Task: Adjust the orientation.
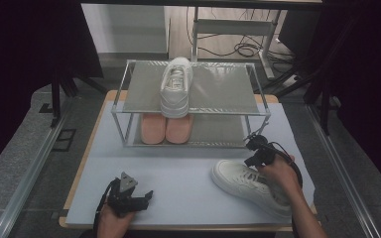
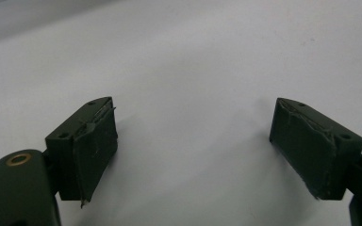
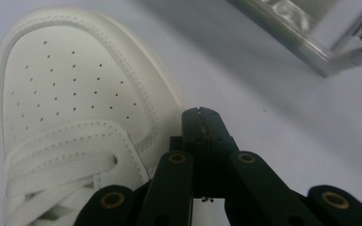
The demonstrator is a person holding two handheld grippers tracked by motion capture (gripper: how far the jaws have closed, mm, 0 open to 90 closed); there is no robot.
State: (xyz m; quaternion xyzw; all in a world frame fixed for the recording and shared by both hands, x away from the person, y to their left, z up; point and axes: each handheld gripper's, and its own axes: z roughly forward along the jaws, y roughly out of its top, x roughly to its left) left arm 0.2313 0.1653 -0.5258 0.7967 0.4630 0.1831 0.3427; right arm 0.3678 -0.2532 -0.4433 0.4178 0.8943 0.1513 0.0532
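Nearest the high view's lens, the left gripper (image 1: 140,197) lay on the pale blue-grey table (image 1: 178,168), held from below by the left hand (image 1: 110,218), its grey three-cornered plate on top and its black jaws spread wide with nothing between them. To the right of it lay the white sneaker (image 1: 243,183), smooth leather with a thick pale sole, toe pointing toward the left gripper; the right hand (image 1: 279,173) rested over its laced middle, and the right gripper (image 1: 254,148) reached past the shoe toward the wire-framed shoe rack (image 1: 129,94). That rack stood beyond the sneaker at the table's far side, a silvery metal frame with grey matt shelves: a second white sneaker (image 1: 175,87) stood on the top shelf, heel toward the camera, and a pair of pink shoes (image 1: 166,128) sat on the lower shelf beneath it. In the left gripper view, the two dark green rubbery pads (image 2: 94,150) stood well apart over bare matt table, released. In the right gripper view, the right gripper's (image 3: 202,120) jaws were clenched flat together, grasping nothing, just beside the sneaker's (image 3: 70,84) rounded, perforated toe cap with its stitched seams and flat white laces; a corner of the rack's shiny metal frame (image 3: 311,52) showed beyond.
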